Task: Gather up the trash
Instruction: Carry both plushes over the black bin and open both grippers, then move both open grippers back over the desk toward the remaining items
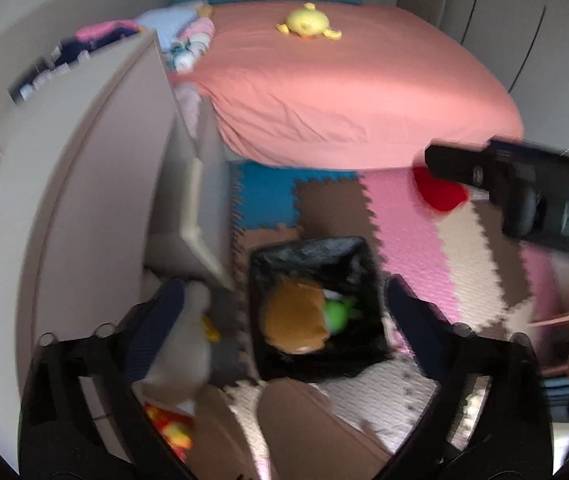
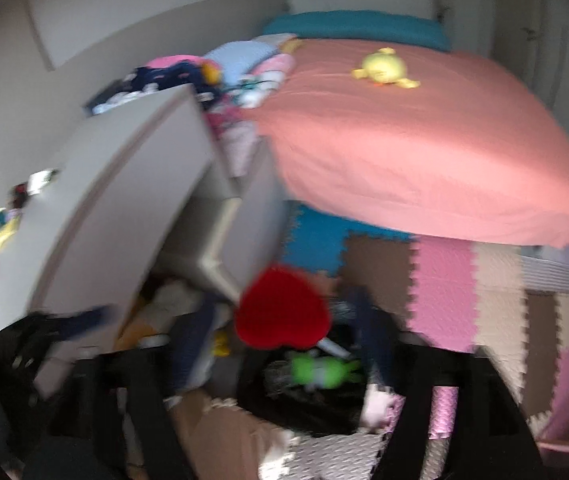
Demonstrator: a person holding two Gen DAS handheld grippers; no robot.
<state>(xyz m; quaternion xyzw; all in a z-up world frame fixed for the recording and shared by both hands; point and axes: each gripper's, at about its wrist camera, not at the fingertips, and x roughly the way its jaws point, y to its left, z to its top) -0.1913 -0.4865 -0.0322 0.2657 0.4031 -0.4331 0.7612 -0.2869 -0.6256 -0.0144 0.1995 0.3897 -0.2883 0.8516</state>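
While both spread wide and empty, left gripper (image 1: pixel 284 320) above black bin (image 1: pixel 312 256), right gripper (image 2: pixel 284 360) beside red heart (image 2: pixel 282 312).

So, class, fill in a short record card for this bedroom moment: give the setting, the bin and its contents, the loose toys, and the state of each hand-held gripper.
setting: bedroom, bed with pink sheet, foam puzzle mat floor
bin: black-lined bin on the mat, beside the white cabinet
bin contents: orange plush, green toy
on bed: yellow plush
red heart plush: in front of the right hand-held gripper, above the bin; blur hides whether it is touched
left hand-held gripper: open, empty
right hand-held gripper: open
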